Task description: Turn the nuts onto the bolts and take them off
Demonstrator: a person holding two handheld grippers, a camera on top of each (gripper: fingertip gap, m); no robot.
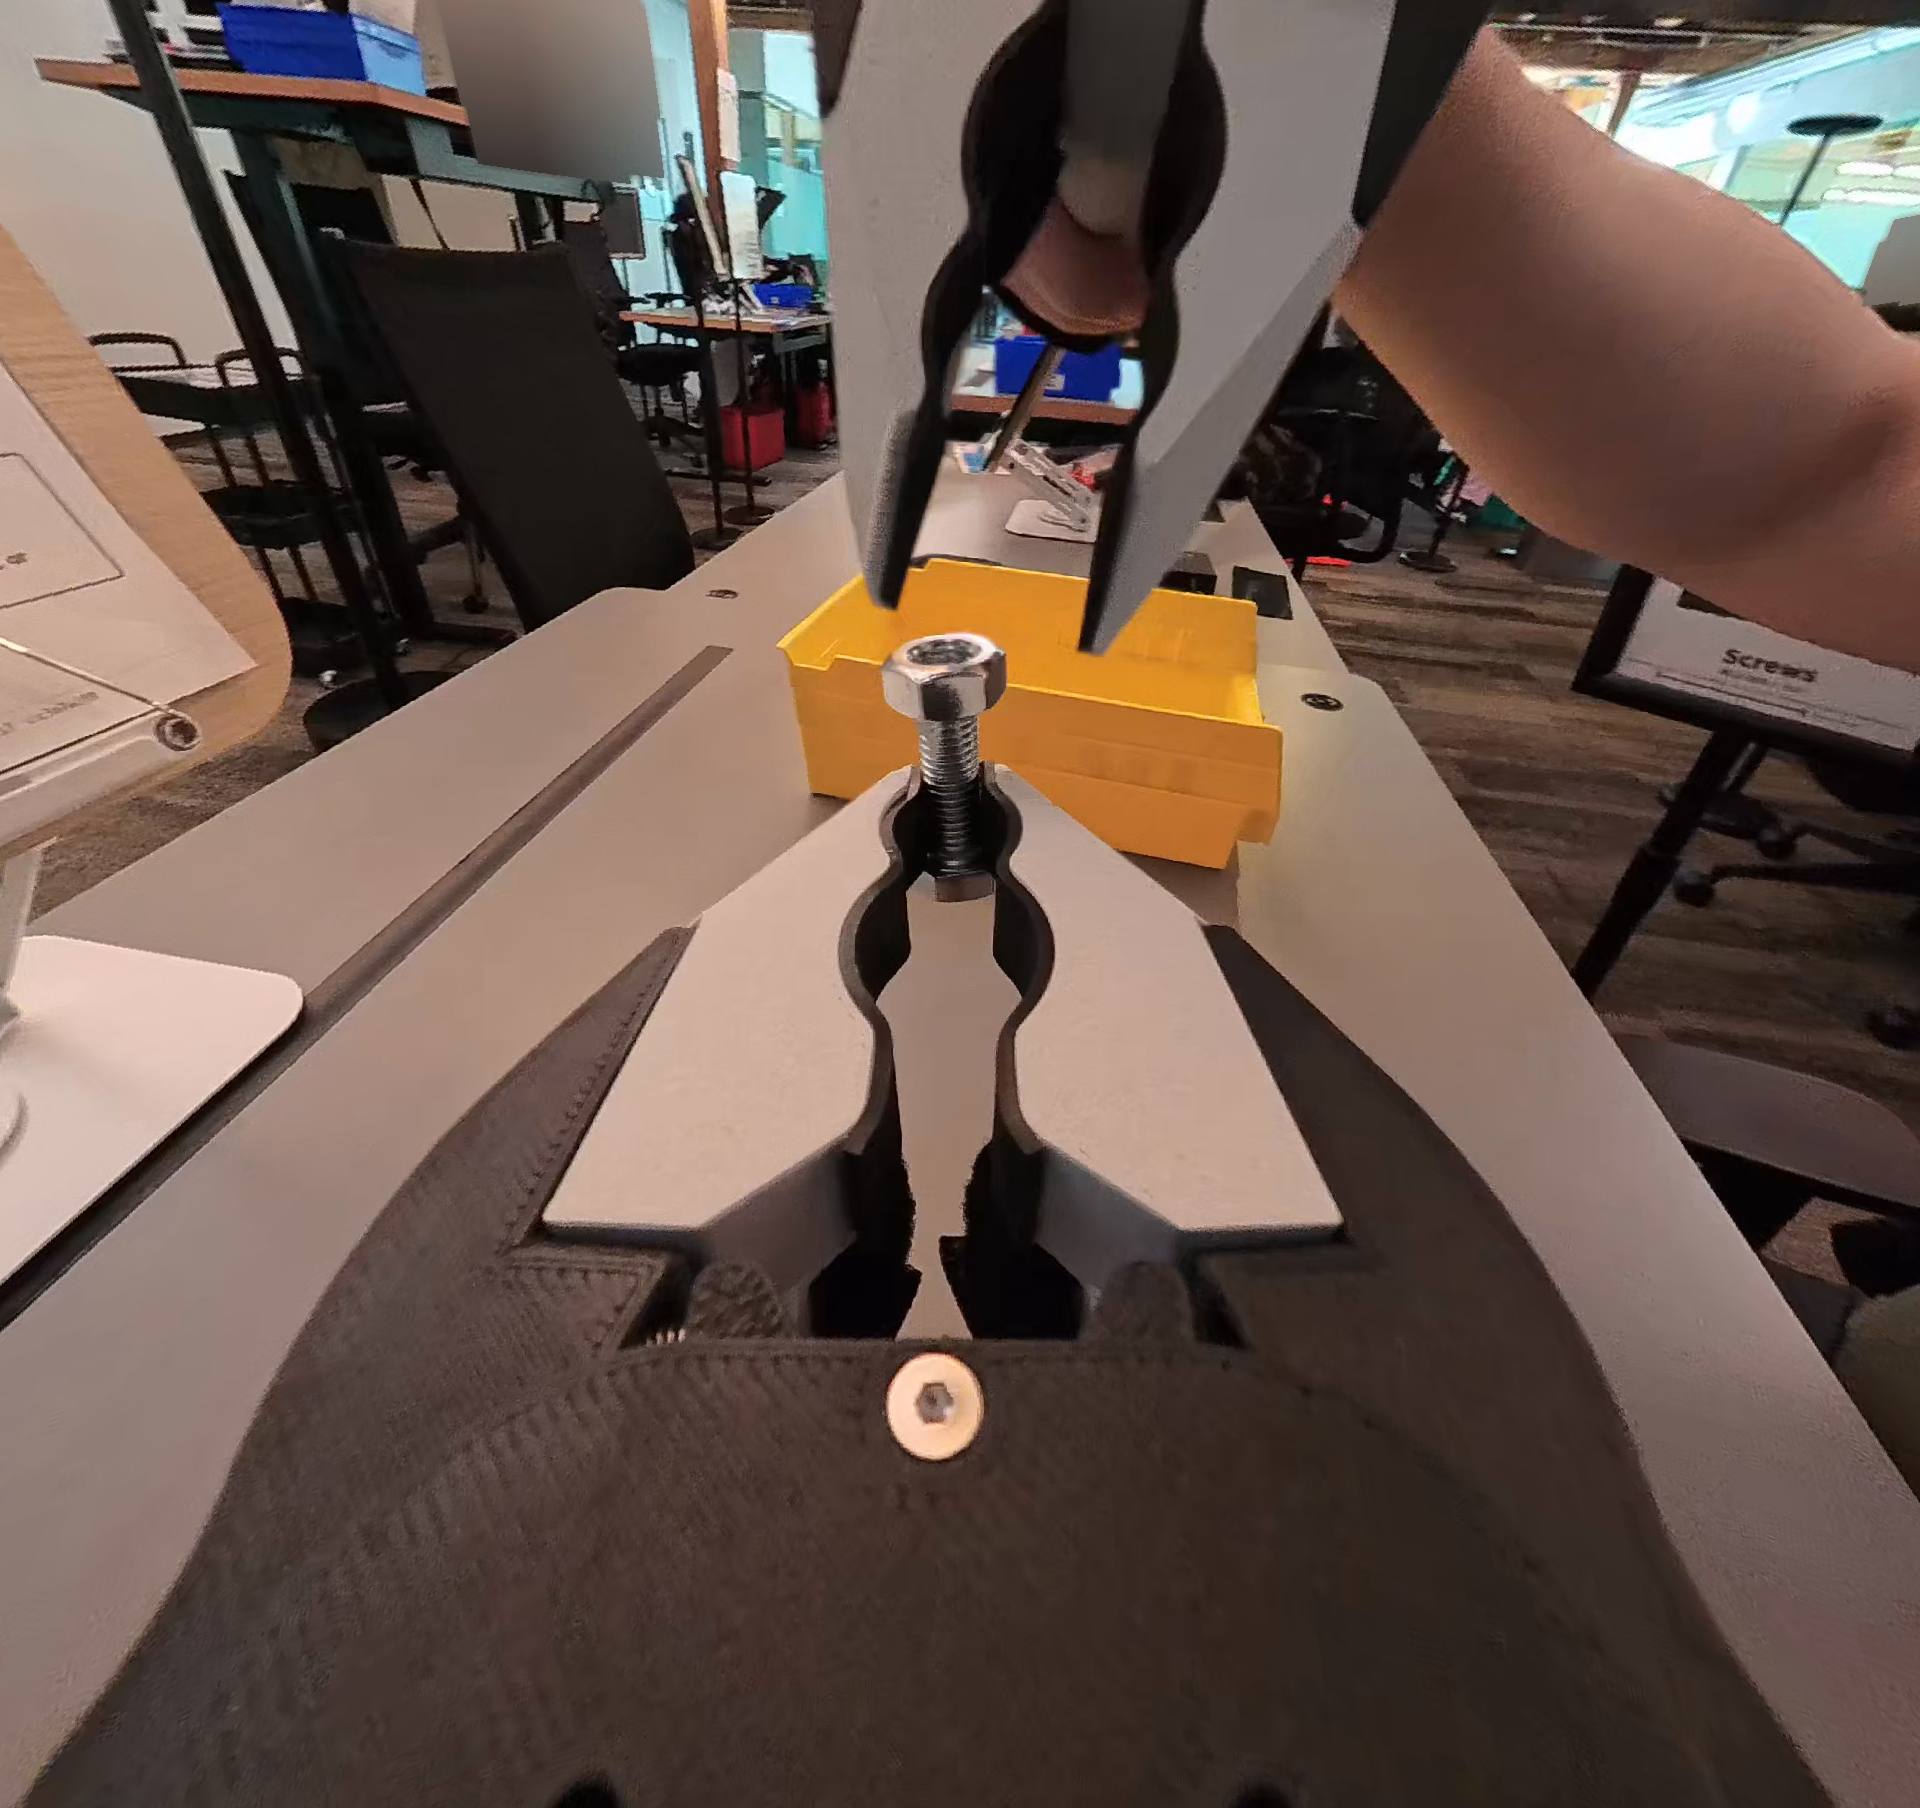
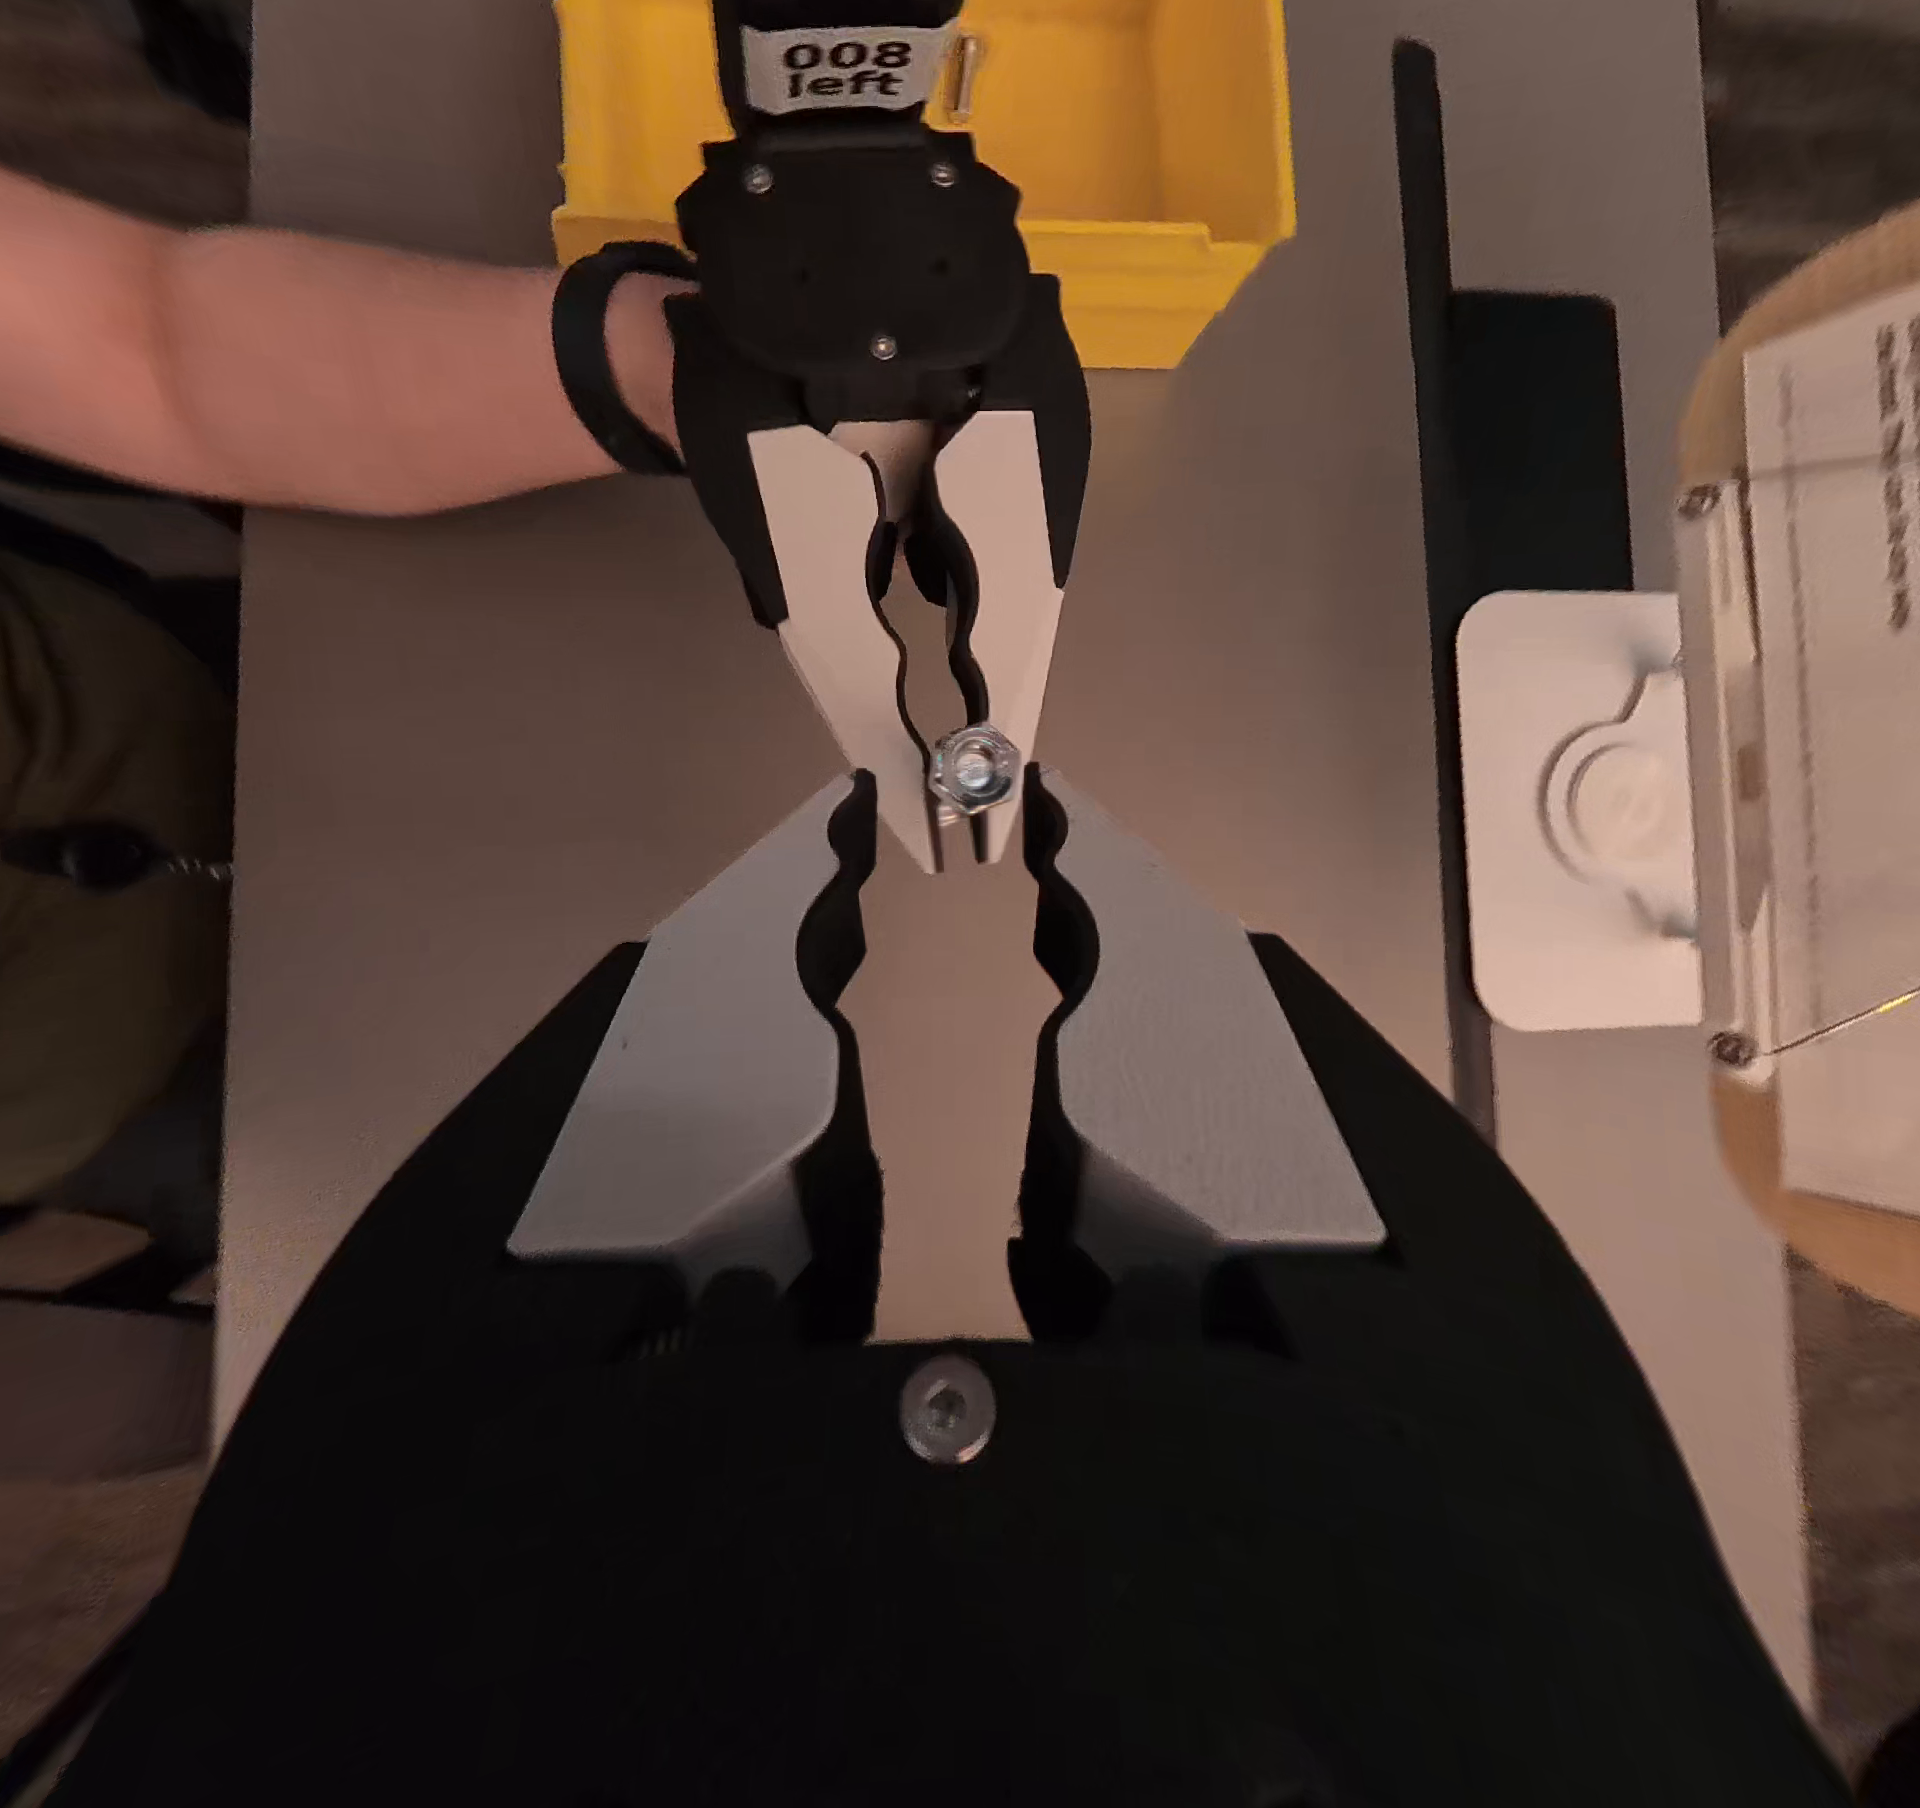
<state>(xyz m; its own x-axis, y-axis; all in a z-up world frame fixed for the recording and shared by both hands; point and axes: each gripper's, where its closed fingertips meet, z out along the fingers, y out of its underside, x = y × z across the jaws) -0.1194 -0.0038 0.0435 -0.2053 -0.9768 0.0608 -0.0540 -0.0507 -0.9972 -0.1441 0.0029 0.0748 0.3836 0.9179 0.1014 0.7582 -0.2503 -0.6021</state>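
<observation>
Left wrist view – left claw (image 1: 948, 802) clamps silver bolt (image 1: 948, 802), nut (image 1: 943, 675) atop, right claw (image 1: 982, 620) released

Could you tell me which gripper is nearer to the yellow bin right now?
Neither clearly. The left gripper, shut on the bolt, is in front of the yellow bin; the right gripper, open, hangs above the nut, its tips before the bin's rim.

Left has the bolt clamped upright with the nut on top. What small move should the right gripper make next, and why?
Probably lower the right gripper and close it on the nut. Its jaws are open above the nut, not touching it, while the left gripper clamps the bolt by its threads. The right wrist view shows the nut between the open fingertips, slightly right of centre, so nudge over first.
</observation>
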